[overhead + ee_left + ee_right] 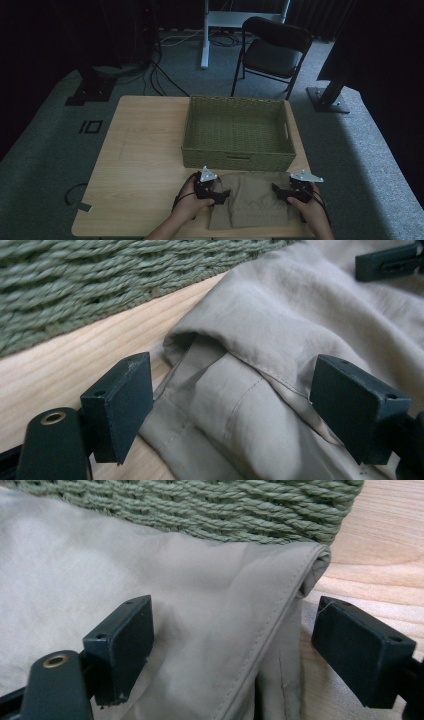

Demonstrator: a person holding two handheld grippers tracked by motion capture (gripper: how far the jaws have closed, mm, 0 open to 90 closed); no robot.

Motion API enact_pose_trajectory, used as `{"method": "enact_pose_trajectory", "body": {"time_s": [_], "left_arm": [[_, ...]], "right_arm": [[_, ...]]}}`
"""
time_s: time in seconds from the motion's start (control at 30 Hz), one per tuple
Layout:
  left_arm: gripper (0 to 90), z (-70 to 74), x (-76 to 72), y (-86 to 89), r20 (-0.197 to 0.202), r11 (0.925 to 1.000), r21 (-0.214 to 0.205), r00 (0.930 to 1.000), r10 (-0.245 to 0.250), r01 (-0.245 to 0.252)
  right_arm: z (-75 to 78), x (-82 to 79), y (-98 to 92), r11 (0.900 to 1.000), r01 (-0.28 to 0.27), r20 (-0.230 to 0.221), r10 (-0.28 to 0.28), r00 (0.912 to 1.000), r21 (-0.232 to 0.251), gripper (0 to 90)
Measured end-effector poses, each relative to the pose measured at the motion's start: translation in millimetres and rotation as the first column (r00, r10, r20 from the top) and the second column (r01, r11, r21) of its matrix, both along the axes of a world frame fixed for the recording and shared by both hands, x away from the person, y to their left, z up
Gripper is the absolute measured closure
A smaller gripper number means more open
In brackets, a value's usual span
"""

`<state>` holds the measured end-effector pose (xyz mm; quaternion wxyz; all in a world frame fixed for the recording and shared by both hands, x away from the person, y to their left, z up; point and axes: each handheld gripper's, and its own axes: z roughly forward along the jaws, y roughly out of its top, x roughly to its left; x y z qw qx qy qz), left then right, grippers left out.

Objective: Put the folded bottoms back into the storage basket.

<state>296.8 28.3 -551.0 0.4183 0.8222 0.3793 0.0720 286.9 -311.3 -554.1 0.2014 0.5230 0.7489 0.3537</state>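
A folded beige garment [252, 200] lies on the wooden table [145, 165] at its near edge, just in front of a green woven basket [239, 131]. My left gripper [223, 194] is at the garment's left edge, held in a hand. In the left gripper view its jaws stand apart around a folded hem of the garment [235, 390], pads not pressing. My right gripper [278, 191] is at the garment's right edge. Its jaws straddle the folded corner of the cloth [240, 625], also wide apart. The other gripper's jaw tip [390, 262] shows far off.
The basket's [75, 285] woven wall stands close behind both grippers and its inside looks empty. A black folding chair [272, 50] and a white desk leg [205, 35] stand on the carpet beyond the table. Cables run across the floor at the left.
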Motion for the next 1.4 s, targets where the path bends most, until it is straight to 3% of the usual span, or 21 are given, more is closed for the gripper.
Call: {"method": "enact_pose_trajectory", "body": {"time_s": [0.23,0.33,0.43,0.47,0.5,0.53,0.57,0.6,0.7,0.83,1.07,1.2,1.3,1.4], "left_arm": [[18.4,0.2,-1.3,-12.1,0.021,0.999,0.039,0.9995,-0.024,0.024],[18.5,0.2,-2.6,-16.6,0.03,0.9984,0.054,0.9994,-0.018,0.016],[20.4,0.4,-4.1,-19.6,0.047,0.9965,0.079,0.9984,-0.032,0.028],[25.1,0.4,-4.1,-19.6,0.047,0.9965,0.079,0.9984,-0.032,0.028],[50.9,0.8,-4.3,-17.8,0.049,0.9976,0.059,0.998,-0.04,0.037],[63.7,0.4,-3.1,-16.5,0.032,0.9983,0.03,0.9982,-0.05,0.049],[73.7,-0.5,-1.5,-14.4,-0.011,0.9986,-0.01,0.9985,-0.053,0.053],[73.7,-1.5,0.0,-12.9,-0.046,0.9984,-0.044,0.9982,-0.038,0.036],[79.9,-2.4,2.8,-10.3,-0.075,0.9958,-0.081,0.9961,-0.047,0.041],[82.4,4.6,4.1,-6.0,-0.09,0.9946,-0.088,0.9939,-0.063,0.055],[82.8,31.3,6.0,1.5,-0.051,0.9911,-0.114,0.9959,-0.075,0.069],[83.1,49.6,4.8,3.4,-0.012,0.9905,-0.101,0.9953,-0.096,0.094],[83.0,64.6,4.1,5.8,0.015,0.9877,-0.114,0.9943,-0.106,0.107],[83.0,77.6,4.6,8.7,0.044,0.9849,-0.126,0.9925,-0.114,0.119]], "right_arm": [[0.0,-1.0,2.4,0.9998,-0.015,0.006,0.015,0.9999,-0.012,19.5],[0.2,-1.3,2.6,0.9994,-0.035,0.012,0.035,0.9993,-0.004,25.4],[0.8,-3.6,4.7,0.9981,-0.06,0.023,0.06,0.9979,0.014,41.6],[0.8,-3.6,4.7,0.9981,-0.06,0.023,0.06,0.9979,0.014,41.6],[0.9,-6.4,7.8,0.9959,-0.072,0.023,0.071,0.9972,0.054,65.4],[0.8,-7.1,8.9,0.9952,-0.074,0.021,0.073,0.9971,0.064,72.6],[0.9,-8.2,11.4,0.9945,-0.076,0.02,0.075,0.997,0.072,74.2],[0.9,-8.2,11.4,0.9945,-0.076,0.02,0.075,0.997,0.072,74.2],[4.1,-8.2,15.3,0.9962,-0.074,0.008,0.074,0.9972,0.046,77.3],[14.8,-8.9,17.4,0.9937,-0.1,-0.018,0.101,0.9947,0.05,78.3],[38.9,-13.4,18.0,0.9836,-0.122,0.023,0.12,0.9924,0.132,78.6],[54.9,-16.8,19.6,0.9817,-0.138,0.058,0.131,0.9897,0.131,78.9],[73.1,-19.9,20.4,0.979,-0.15,0.1,0.136,0.9856,0.139,79.0],[81.0,-20.8,19.8,0.9771,-0.158,0.113,0.143,0.9833,0.142,79.0]]}}
